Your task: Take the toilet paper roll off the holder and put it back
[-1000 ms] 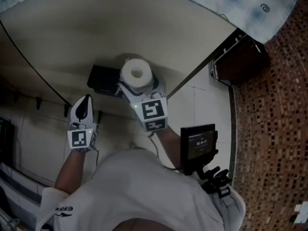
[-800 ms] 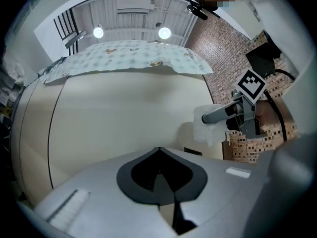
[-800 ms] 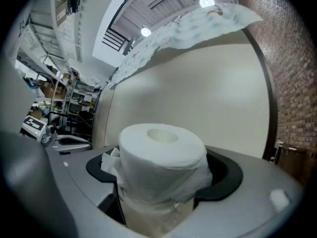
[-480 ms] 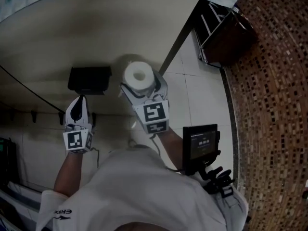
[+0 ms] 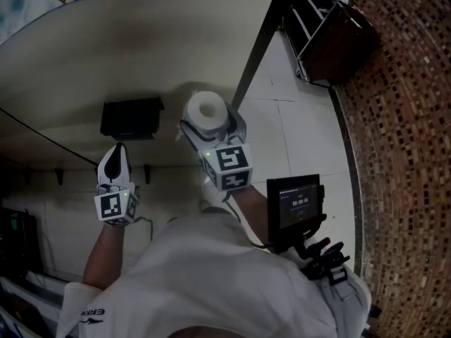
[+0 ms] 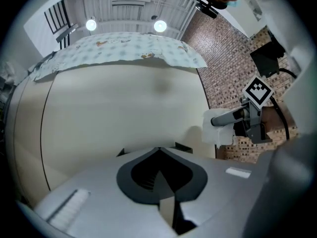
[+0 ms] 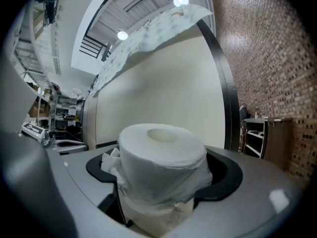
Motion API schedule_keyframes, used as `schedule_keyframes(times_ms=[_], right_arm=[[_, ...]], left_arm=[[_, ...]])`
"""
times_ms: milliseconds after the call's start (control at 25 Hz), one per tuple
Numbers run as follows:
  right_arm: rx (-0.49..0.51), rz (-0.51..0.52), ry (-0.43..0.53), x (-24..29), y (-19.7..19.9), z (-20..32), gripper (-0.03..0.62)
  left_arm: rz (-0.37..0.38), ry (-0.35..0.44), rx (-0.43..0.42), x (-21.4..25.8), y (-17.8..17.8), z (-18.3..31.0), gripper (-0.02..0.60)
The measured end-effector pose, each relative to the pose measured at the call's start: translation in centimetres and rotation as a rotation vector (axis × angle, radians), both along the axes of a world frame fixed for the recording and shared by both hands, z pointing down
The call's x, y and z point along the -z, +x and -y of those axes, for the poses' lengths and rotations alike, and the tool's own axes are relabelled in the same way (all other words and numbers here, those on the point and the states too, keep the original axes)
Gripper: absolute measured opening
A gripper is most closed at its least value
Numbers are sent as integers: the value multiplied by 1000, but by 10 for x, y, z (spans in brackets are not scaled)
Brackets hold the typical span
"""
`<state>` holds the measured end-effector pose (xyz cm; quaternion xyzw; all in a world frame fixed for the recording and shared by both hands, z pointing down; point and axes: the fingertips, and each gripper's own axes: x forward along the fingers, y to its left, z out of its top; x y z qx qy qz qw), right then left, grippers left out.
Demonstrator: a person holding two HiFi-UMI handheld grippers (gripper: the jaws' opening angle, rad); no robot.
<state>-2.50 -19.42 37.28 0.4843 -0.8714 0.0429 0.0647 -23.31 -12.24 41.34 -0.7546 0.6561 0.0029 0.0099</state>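
Right gripper view: my right gripper (image 7: 166, 185) is clamped around a white toilet paper roll (image 7: 162, 145), upright between its jaws. My left gripper (image 6: 159, 152), jaws pressed together, holds nothing.

Mosaic brick wall (image 5: 402, 153), dark shelf (image 5: 335, 44), patterned cloth (image 6: 119, 51)

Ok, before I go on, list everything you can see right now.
toilet paper roll: one, white, clamped in the right tongs
box: one, black, on the beige wall, left of the roll
post: one, dark, slanting beside the wall
rack: one, dark, upper right of head view
cloth: one, pale patterned, along the wall's top
mosaic tiles: brown, right side
screen: one, black, at the person's right side
left tongs: shut, empty
right tongs: closed on the roll
shirt: white
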Motion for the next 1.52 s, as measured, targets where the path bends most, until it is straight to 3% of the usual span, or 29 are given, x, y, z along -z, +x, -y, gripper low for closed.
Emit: schedule_keyframes(times_ms=[200,480,920,1280,1400,1520], right_arm=[[-20,116,-107,-34,-4,20,465],[-40,511,-355,-83,10,22,463],[-50,850,-538,-121,3,29,463],[-71,934,-593,-148,-14,44,463],[-74,948,-601,-149,-15,43,463],[-76,962,-609,-150,-16,44,463]], left_arm=[[17,-35,1,-16,-14,12,2],[46,-92,23,-32,-22,6,2],[52,-156,46,-55,-33,11,2],[82,-262,54,-106,-64,29,2],[126,-322,-17,-124,-64,35,12],[201,-367,-141,-139,-51,45,137]])
